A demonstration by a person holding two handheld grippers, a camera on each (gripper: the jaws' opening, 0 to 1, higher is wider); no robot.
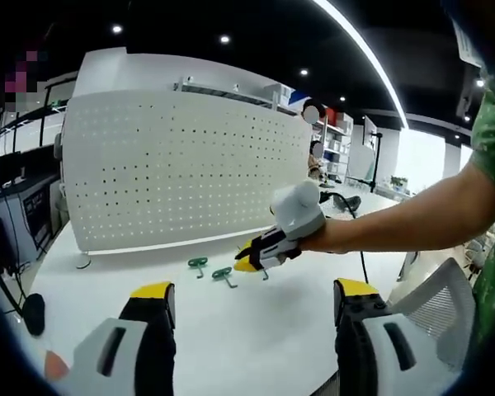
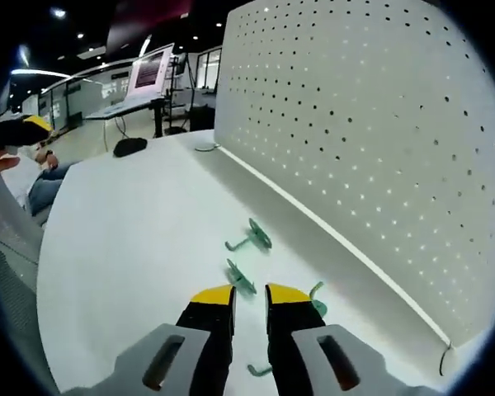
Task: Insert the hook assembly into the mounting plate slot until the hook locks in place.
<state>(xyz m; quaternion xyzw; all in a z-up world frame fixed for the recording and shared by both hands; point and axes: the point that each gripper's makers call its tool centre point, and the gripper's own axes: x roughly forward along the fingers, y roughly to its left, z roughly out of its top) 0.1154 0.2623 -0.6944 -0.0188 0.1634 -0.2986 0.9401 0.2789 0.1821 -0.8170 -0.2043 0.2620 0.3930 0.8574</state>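
Hooks, small and green: two lie on the white table (image 1: 256,338) in the left gripper view, one (image 1: 198,265) just left of the other (image 1: 224,275), low centre of the frame, both in front of the white pegboard (image 1: 181,169). Their shape is too small to read there.

Right gripper view gives more. One hook (image 2: 252,237) lies mid-frame near the foot of the pegboard (image 2: 379,148), its round base plate tilted up and its stem pointing left. A second hook (image 2: 241,277) lies below it, just above the right gripper (image 2: 249,294) tips and apart from them. A third green piece (image 2: 316,299) shows at the right edge of the right-hand jaw, partly hidden behind it; a fourth green bit (image 2: 259,370) peeks from between the jaw bodies at bottom centre, mostly covered. Whether either is touched by the jaws cannot be told.

Right gripper: yellow tips close together, a narrow gap between them, nothing seen in the gap. In the left gripper view this same gripper (image 1: 249,257) enters from the right on a person's bare forearm (image 1: 412,219), tips low over the table just right of the two hooks; contact unclear.

Left gripper (image 1: 254,290): jaws spread wide, bare table between them, hooks well beyond its tips.

Pegboard top edge is cut off in the right gripper view.
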